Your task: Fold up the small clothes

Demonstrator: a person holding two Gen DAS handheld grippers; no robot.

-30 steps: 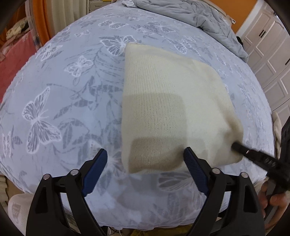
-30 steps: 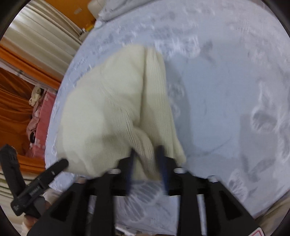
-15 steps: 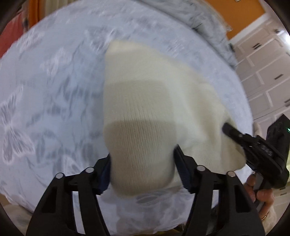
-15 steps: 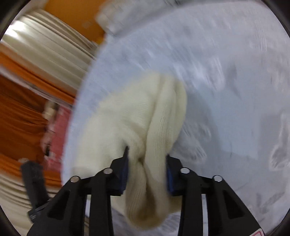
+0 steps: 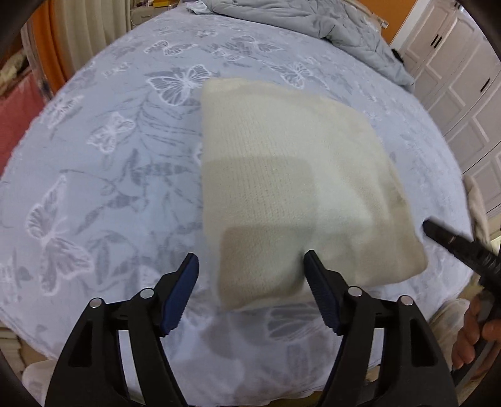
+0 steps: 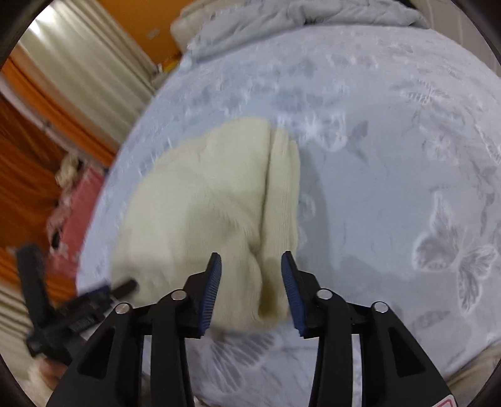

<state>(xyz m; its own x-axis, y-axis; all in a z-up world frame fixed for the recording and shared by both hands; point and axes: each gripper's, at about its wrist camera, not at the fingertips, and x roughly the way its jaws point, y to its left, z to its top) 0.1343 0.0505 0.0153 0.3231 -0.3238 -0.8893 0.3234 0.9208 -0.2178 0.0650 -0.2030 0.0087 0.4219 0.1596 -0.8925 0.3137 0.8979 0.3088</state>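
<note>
Cream knit folded on bedspread, just ahead of left tongs and right tongs, both spread apart.

Left wrist view looked forward and down along the left gripper from the near edge of the bed, close above the cream knit, facing the grey quilt and white cupboards. Right wrist view looked along the right gripper from the knit's other side, toward the curtains. Both views shared the knit and bed; each caught the other gripper at its margin.
</note>
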